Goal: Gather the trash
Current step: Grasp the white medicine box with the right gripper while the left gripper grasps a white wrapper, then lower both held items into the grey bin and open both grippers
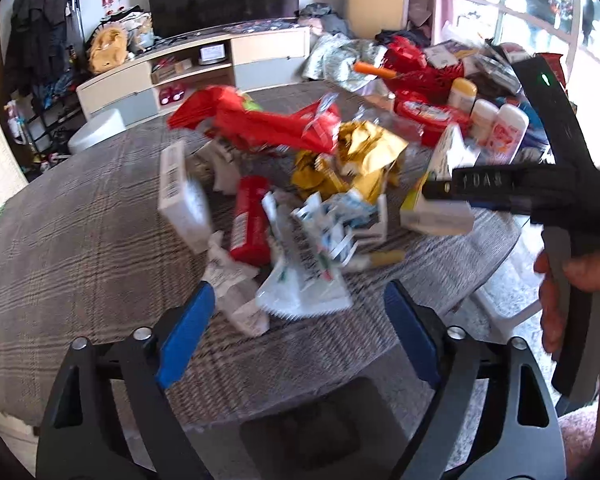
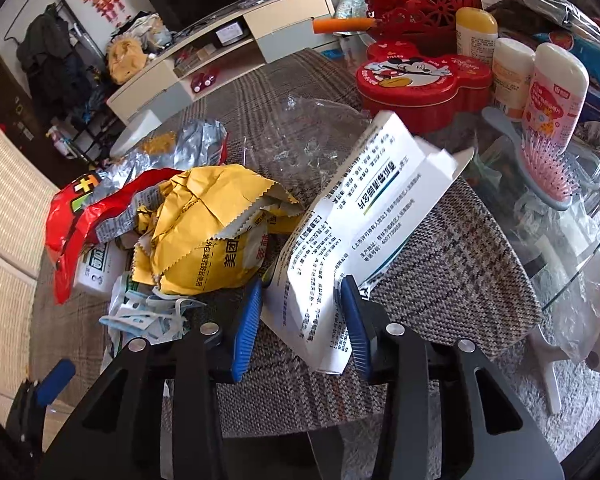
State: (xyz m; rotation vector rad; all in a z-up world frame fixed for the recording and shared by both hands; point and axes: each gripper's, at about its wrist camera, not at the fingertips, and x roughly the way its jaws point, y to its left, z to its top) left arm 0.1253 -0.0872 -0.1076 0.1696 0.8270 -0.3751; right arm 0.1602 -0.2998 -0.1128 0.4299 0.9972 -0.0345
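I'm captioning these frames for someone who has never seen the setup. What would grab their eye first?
The heap of crumpled trash mid-table: a red snack bag over a yellow wrapper. Next, the white printed medicine box pinched between the right gripper's blue pads, nearest the right wrist camera. Behind it, at the table's far right, sits a red Mickey Mouse tin.

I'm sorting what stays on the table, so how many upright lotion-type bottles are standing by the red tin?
3: a yellow-capped bottle behind the red tin, a white bottle right of the tin, and a pink-labelled bottle beside that one. Clutter may hide more.
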